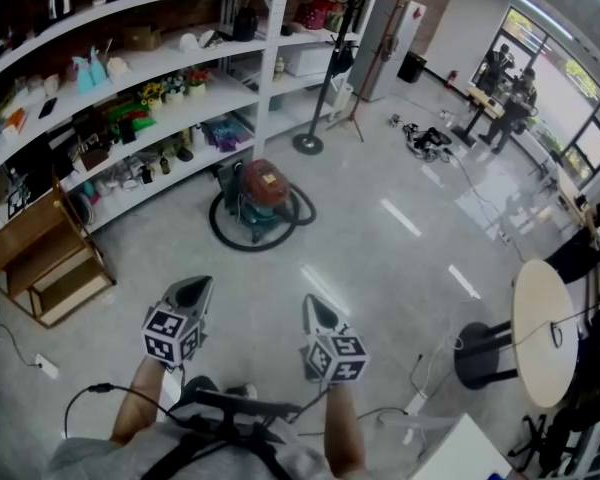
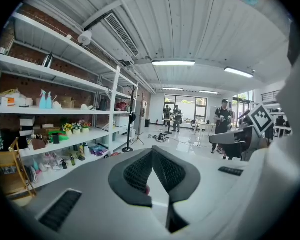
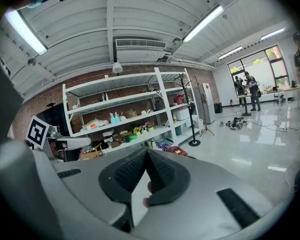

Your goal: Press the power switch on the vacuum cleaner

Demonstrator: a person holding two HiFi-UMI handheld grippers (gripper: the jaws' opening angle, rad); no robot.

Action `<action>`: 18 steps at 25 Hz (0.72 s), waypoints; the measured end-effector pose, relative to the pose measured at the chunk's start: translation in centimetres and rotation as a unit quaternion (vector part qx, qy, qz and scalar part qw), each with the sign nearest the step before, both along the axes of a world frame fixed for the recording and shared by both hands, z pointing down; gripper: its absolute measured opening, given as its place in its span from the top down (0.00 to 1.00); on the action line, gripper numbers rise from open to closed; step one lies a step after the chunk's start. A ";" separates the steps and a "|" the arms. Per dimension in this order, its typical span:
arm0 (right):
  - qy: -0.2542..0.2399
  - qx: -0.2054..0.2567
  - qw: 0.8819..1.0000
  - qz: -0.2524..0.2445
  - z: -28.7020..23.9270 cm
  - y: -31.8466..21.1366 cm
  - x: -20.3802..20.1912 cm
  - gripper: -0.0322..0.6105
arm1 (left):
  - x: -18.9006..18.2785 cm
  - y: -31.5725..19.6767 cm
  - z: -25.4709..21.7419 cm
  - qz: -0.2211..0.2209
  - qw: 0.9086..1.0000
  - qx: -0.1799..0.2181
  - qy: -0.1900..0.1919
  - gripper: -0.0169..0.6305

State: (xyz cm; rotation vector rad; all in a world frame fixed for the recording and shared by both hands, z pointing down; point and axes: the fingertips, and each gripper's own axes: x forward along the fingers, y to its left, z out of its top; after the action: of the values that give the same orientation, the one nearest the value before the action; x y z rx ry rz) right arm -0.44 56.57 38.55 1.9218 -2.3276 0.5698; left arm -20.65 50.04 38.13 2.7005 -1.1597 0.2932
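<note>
Nothing of the job is done yet, as far as I can see. The red and dark canister vacuum cleaner [image 1: 265,193] sits on the glossy grey floor [image 1: 390,258] close to the white shelving unit [image 1: 180,98], with its black hose [image 1: 223,236] looped around it. It is well apart from the person. The left gripper [image 1: 195,286] and the right gripper [image 1: 315,306] are both held low in front of the body and point roughly towards the machine. Each has its jaws closed tip to tip with nothing between them. I judge that the walk over, finding the switch and the press itself all remain.
</note>
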 end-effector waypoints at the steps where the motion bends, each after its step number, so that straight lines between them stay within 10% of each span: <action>1: 0.000 0.000 1.000 -0.002 0.1 0.2 0.3 0.93 | 0.3 0.2 0.0 -0.002 1.000 0.001 0.001 0.96; 18: -0.018 0.004 1.000 -0.023 1.6 -2.4 2.2 0.93 | 3.2 -1.9 1.0 0.001 1.000 0.000 -0.015 0.96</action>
State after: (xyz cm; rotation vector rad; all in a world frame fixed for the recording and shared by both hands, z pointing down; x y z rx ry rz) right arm 1.78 54.19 40.18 1.8727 -2.3923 0.5954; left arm -17.42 48.10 39.10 2.7057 -1.1653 0.3341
